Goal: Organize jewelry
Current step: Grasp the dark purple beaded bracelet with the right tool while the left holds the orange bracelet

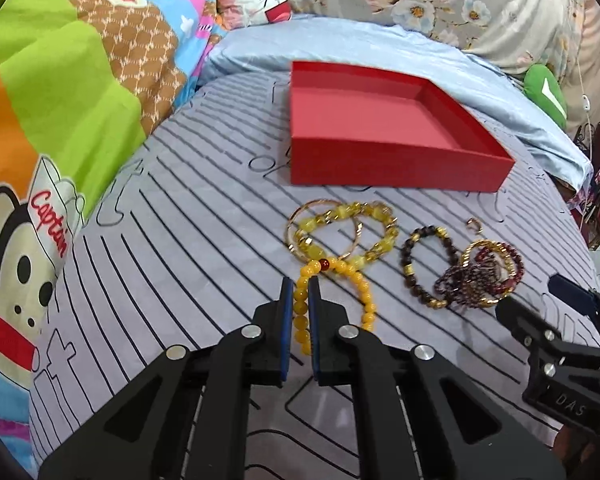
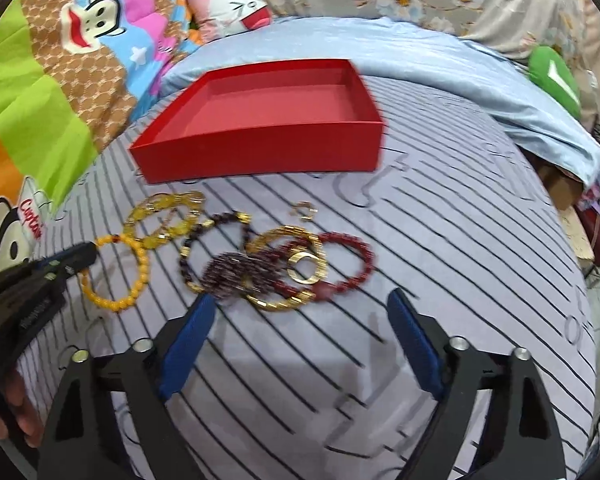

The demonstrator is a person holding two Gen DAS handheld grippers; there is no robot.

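Observation:
My left gripper [image 1: 301, 289] is shut on a yellow bead bracelet [image 1: 362, 294], one side of the loop pinched between the blue pads; the rest lies on the striped sheet. The right wrist view shows the same bracelet [image 2: 140, 276] at the left gripper [image 2: 85, 257]. My right gripper [image 2: 300, 300] stands open just in front of a tangled pile: a dark bead bracelet [image 2: 188, 256], a gold bangle [image 2: 288, 304] and a red bead bracelet [image 2: 360, 268]. Nothing is pressed between its pads. An empty red box [image 1: 400, 168] [image 2: 260, 152] sits behind the jewelry.
A yellow crystal bracelet with thin gold bangles [image 1: 340, 228] lies before the box, and a small gold ring [image 2: 302, 210] beside the pile. A cartoon quilt [image 1: 52, 120] rises at the left, a blue blanket [image 1: 480, 80] behind. The bed's edge drops at the right.

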